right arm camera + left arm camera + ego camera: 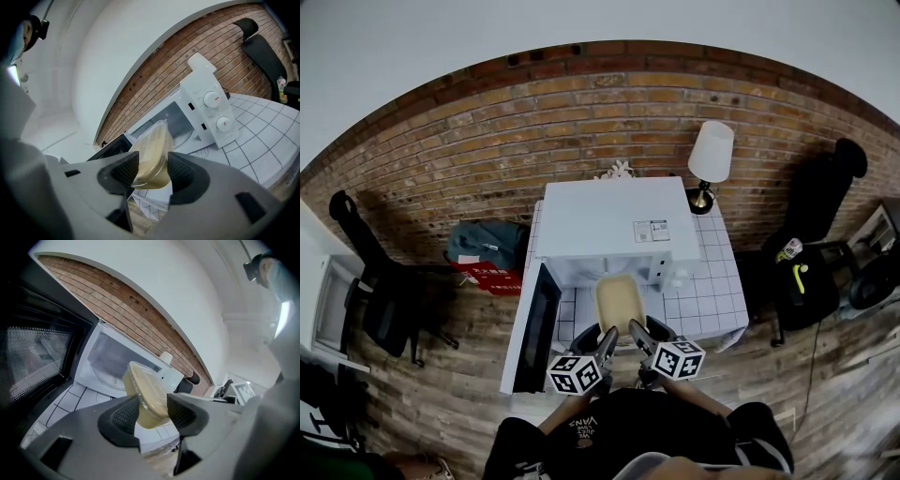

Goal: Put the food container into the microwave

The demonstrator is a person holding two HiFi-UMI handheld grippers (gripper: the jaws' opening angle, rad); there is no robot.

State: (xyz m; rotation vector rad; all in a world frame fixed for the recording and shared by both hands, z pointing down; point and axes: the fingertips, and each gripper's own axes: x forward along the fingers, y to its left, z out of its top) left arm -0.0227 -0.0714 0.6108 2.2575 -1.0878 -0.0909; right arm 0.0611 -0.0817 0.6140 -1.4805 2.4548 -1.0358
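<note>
Microwave point(614, 220) is seen open straight ahead of both grippers. Door point(534, 328) is swung wide, left of the left gripper point(152, 412). Container point(619, 302) is held just before the opening, above the table point(712, 295), with the near end clamped in the part-open jaws of the left gripper and the right gripper point(152, 172).

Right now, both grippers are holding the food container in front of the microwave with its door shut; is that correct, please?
Not quite: the door of the microwave stands open, swung left, as the head view shows. The left gripper and right gripper do hold the food container in front of it.
</note>
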